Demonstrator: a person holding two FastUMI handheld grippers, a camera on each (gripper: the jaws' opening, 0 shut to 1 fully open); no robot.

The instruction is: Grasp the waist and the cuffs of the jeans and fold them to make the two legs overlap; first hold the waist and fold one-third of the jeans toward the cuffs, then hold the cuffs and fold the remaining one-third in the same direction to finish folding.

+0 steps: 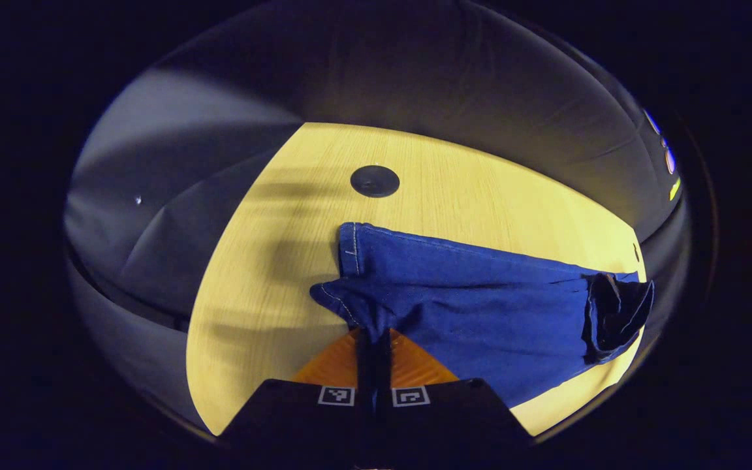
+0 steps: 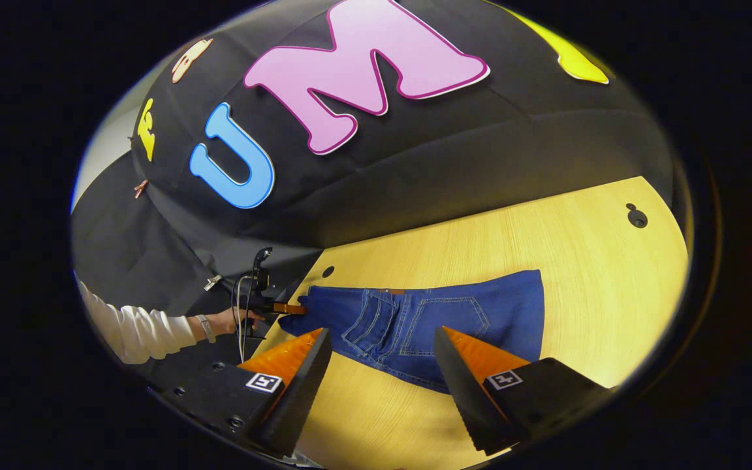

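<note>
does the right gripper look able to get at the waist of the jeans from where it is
Probably yes: the right gripper is open right above the waist of the jeans, and nothing lies between them.

A pale wooden tabletop (image 1: 480, 196) with fine straight grain carries a round dark cap (image 1: 375, 181) set flush toward its far side. Black cloth (image 2: 480, 156) hangs behind as the wall, creased in folds. Light falls brightly, perhaps from overhead.

No readable text, brand or number anywhere. Just black-and-white square markers (image 1: 336, 395) on the gripper bodies, bearing no legible characters
</note>
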